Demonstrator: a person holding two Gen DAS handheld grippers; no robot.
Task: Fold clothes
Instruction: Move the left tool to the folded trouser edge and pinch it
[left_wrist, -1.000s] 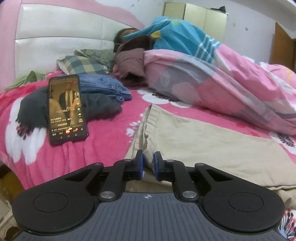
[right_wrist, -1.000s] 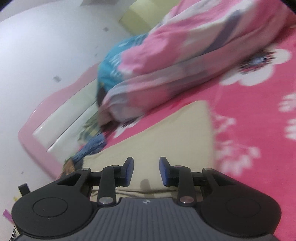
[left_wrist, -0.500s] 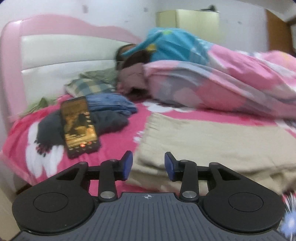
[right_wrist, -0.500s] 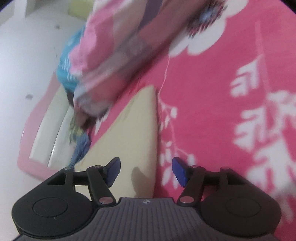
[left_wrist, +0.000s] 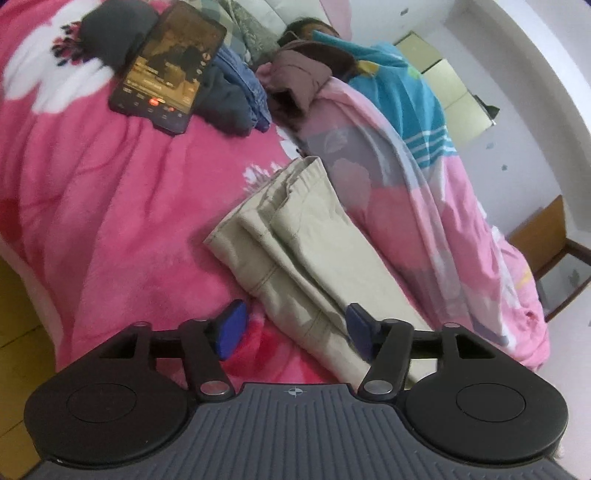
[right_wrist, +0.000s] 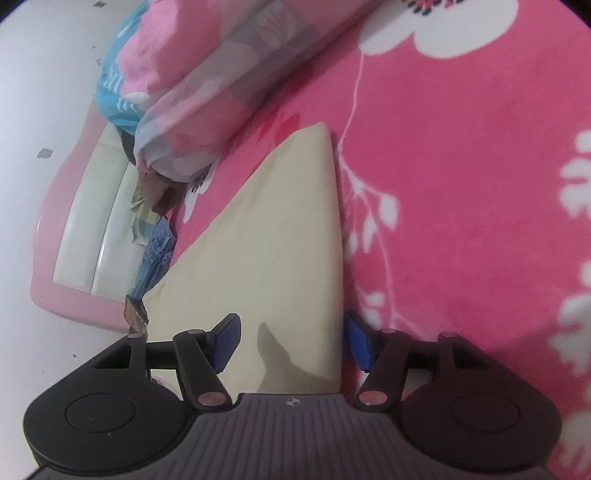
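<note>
Trousers (left_wrist: 314, 243) folded on bed (left_wrist: 110, 206); both tongs, left (left_wrist: 293, 328) and right (right_wrist: 291, 341), just spread apart, straddling near edges, nothing clamped; pinch all layers, lift evenly.

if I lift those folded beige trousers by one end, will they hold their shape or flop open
Probably flop: the beige trousers are soft cloth in loose stacked layers whose edges already splay apart. A one-end lift would likely let the lower layers slide and unfold. They look light, and on the fuzzy pink blanket they should drag rather than glide.
</note>
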